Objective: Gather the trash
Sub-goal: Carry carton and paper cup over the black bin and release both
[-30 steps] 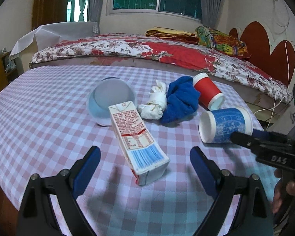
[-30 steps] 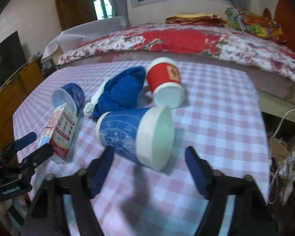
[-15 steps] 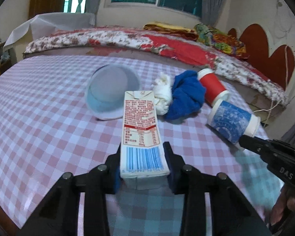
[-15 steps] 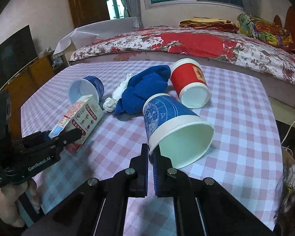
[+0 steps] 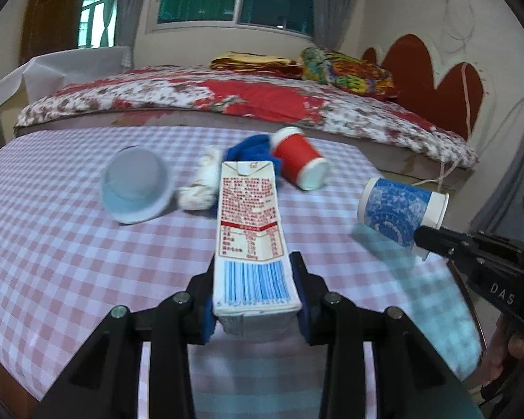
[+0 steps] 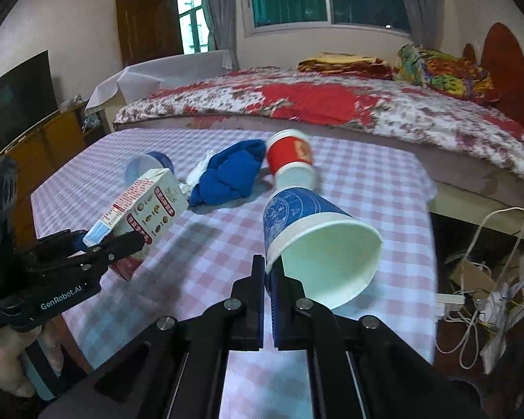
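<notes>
My left gripper (image 5: 255,300) is shut on the base of a white and red milk carton (image 5: 249,223) and holds it above the checked table (image 5: 52,244). My right gripper (image 6: 269,279) is shut on the rim of a blue patterned paper cup (image 6: 307,230), also lifted; the cup shows in the left wrist view (image 5: 398,209). On the table lie a red paper cup (image 5: 298,160), a blue cloth (image 6: 230,174), a crumpled white tissue (image 5: 199,188) and a small blue cup (image 5: 134,188) on its side. The carton also shows in the right wrist view (image 6: 146,209).
A bed with a red floral cover (image 5: 227,101) stands behind the table. Cables and clutter (image 6: 489,286) lie on the floor past the table's right edge. A wooden cabinet (image 6: 45,146) with a dark screen stands at the left.
Both grippers closed, the left on the carton and the right on the blue cup's rim. Both objects have been lifted off the table.
</notes>
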### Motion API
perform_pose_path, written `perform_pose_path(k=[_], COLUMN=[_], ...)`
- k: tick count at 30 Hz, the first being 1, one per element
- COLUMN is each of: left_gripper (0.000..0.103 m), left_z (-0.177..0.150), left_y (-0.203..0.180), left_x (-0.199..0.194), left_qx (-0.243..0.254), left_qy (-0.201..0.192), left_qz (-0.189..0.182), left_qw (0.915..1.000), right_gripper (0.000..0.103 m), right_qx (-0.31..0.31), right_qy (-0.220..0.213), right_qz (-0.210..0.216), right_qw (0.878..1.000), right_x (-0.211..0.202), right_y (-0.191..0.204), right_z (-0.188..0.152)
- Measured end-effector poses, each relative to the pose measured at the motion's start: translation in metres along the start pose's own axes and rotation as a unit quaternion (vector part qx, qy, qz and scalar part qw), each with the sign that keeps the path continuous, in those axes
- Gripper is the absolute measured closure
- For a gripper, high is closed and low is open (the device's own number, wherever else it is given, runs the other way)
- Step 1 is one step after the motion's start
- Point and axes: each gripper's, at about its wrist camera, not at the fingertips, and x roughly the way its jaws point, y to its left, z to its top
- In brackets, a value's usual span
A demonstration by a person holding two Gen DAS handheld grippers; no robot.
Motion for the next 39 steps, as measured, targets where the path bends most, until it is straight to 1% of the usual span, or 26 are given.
perform_pose_path(k=[8,17,25,30,35,39], left_gripper=[0.065,0.065,0.065,0.065,0.065,0.065], left_z=[0.0,-0.005,-0.013,-0.023,-0.036,-0.047], left_y=[-0.054,-0.122,-0.186,-0.216,-0.246,-0.266], left_x=[-0.007,-0.008,-0.009,-0.009,-0.007,-0.006], left_qx=[0.039,0.093,0.144,0.166,0.189,0.202], left_qy=[-0.002,0.006,0.016,0.025,0.037,0.048], left_qz=[-0.037,-0.081,-0.126,-0.146,-0.166,-0.182], left_qw=[0.9985,0.9923,0.9815,0.975,0.9671,0.9612], right_gripper=[0.1,0.1,0.1,0.1,0.1,0.1], right_qx=[0.005,0.025,0.053,0.069,0.076,0.082], right_qy=[-0.026,-0.038,-0.037,-0.028,-0.021,-0.011], right_qz=[-0.04,-0.095,-0.14,-0.163,-0.175,-0.176], right_qw=[0.999,0.994,0.988,0.984,0.981,0.981], right_x=[-0.059,-0.121,-0.166,-0.185,-0.2,-0.205], right_y=[-0.03,-0.082,-0.128,-0.156,-0.178,-0.19], right_z=[-0.016,-0.042,-0.073,-0.096,-0.12,-0.14])
